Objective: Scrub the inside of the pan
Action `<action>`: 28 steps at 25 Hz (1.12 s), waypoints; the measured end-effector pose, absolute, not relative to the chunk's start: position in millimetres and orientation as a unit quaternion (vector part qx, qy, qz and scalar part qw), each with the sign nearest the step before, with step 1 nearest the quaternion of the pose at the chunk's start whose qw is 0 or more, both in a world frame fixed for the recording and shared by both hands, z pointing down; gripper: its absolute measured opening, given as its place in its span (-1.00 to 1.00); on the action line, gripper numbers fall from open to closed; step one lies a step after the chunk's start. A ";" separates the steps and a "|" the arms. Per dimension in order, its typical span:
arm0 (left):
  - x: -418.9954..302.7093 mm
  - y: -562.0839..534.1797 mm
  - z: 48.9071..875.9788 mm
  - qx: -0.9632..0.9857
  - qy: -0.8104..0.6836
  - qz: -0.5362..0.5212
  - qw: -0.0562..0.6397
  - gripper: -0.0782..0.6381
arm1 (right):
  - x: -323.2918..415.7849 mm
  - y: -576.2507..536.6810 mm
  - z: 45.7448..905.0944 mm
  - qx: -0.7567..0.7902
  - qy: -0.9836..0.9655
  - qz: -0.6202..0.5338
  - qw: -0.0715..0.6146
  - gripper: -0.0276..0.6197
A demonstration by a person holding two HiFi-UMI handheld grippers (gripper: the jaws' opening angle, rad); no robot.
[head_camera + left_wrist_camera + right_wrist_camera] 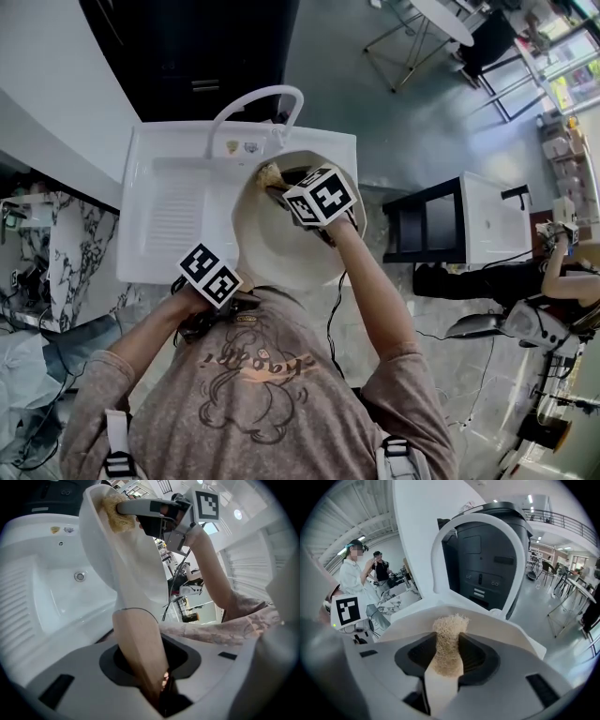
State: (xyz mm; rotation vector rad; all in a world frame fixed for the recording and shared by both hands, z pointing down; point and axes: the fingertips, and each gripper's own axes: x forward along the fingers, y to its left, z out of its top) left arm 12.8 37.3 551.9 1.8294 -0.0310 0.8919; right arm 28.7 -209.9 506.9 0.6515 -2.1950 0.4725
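Fingers, left gripper [157,690]: clamped on handle [139,644] of pan [133,566].
Fingers, right gripper [446,662]: pinching scrubber [449,632].
Scrubber: apparently touching pan's inner wall, near its rim.

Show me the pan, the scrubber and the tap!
pan [267,248], head view, its bare inner bottom.
scrubber [449,641], right gripper view, the middle of its fibrous tuft.
tap [253,95], head view, the top of its white arch.
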 end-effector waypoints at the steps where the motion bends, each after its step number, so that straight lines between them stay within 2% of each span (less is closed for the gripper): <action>1: 12.5 37.2 551.9 0.765 -0.013 0.372 0.526 -0.42 | 36.1 -214.0 508.4 0.269 -0.859 0.182 0.395 -0.42; 7: 10.5 37.9 552.5 0.763 -0.013 0.371 0.529 -0.42 | 92.1 -228.9 525.1 0.327 -0.820 0.149 0.446 -0.41; 16: 9.3 38.2 552.3 0.761 -0.010 0.371 0.531 -0.42 | 159.5 -206.1 540.4 0.326 -0.774 0.138 0.524 -0.41; 28: 8.8 35.9 553.5 0.759 -0.007 0.371 0.535 -0.43 | 169.0 -134.0 569.8 0.266 -0.761 0.206 0.554 -0.41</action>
